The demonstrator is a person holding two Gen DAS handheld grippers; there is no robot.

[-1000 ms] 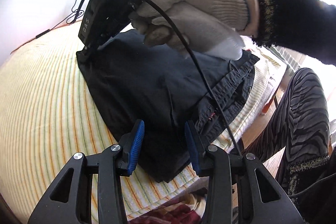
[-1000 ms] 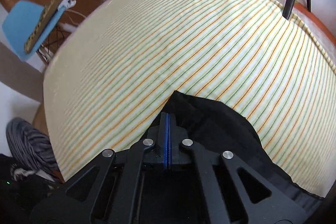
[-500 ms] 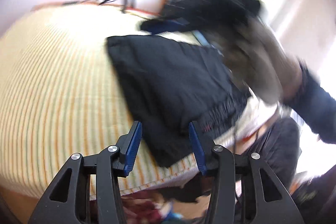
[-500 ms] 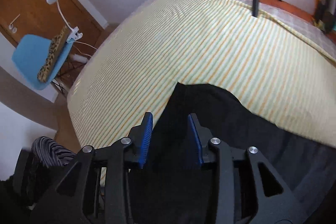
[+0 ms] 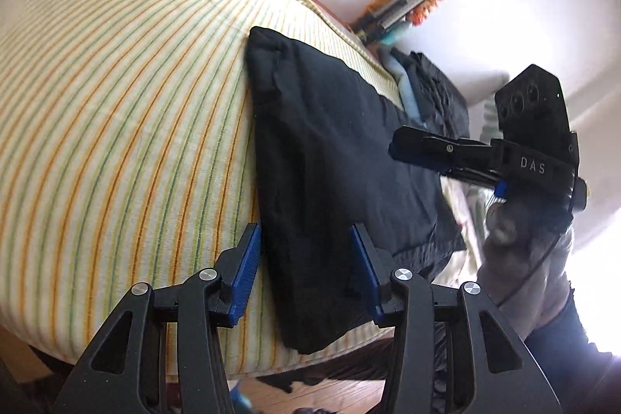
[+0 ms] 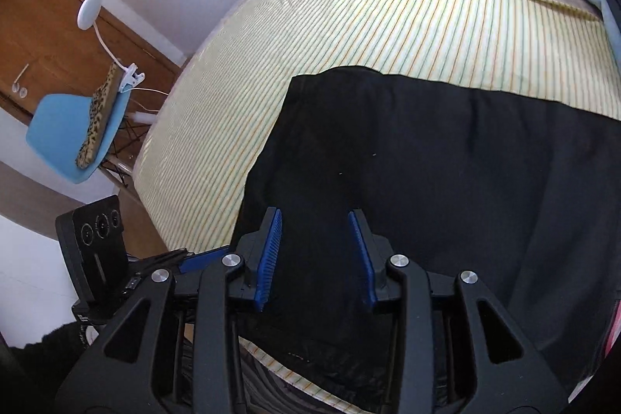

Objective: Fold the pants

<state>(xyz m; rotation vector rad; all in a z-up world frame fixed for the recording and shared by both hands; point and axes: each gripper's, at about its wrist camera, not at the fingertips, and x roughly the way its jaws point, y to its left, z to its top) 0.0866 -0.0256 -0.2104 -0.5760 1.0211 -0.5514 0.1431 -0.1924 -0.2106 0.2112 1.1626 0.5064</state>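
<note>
With the pants [image 5: 333, 158] lying folded in a flat dark bundle near the edge of the striped bed [image 5: 116, 111], my left gripper [image 5: 306, 272] and right gripper [image 6: 316, 257] hover above them, jaws parted and empty, so nothing disturbs the fold.

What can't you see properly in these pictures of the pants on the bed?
- Pants: right wrist view, the lower right part runs off the picture's edge.
- Pants' near edge: left wrist view, partly behind the left gripper.
- Gloved hand: left wrist view, washed out by bright window light.
- Things on the shelf: blurred, too small to name.
</note>
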